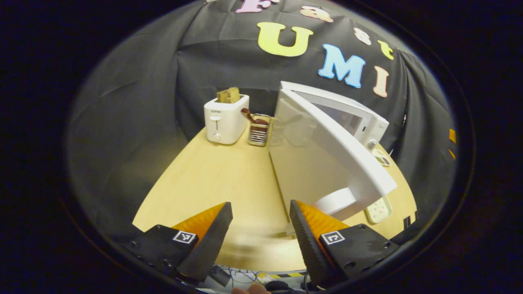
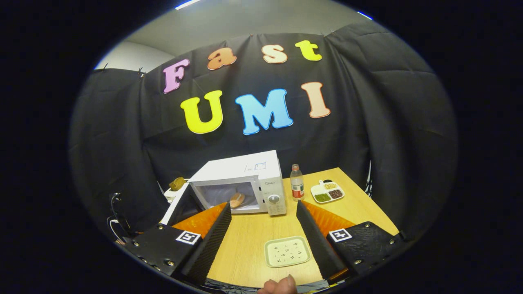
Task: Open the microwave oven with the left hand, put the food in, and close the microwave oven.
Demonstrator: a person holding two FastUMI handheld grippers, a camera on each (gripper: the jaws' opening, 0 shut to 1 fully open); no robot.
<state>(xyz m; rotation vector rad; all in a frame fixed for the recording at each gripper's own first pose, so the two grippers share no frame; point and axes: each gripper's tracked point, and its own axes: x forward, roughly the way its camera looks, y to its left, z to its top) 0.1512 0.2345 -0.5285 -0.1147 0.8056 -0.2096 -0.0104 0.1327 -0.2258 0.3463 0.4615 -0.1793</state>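
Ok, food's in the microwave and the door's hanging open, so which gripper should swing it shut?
Left, probably. The left gripper is open right beside the microwave door, whose free edge is near its fingers. The right gripper is farther back over the table, with the bread already inside.

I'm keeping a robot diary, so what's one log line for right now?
microwave door: open | food: inside | left tool: open, near door | right tool: open, holding nothing | next: close door

A toaster (image 1: 225, 119), bottle (image 2: 297, 182), snack dish (image 2: 327, 191) and tray (image 2: 287, 251) sit on the table (image 1: 212, 179).
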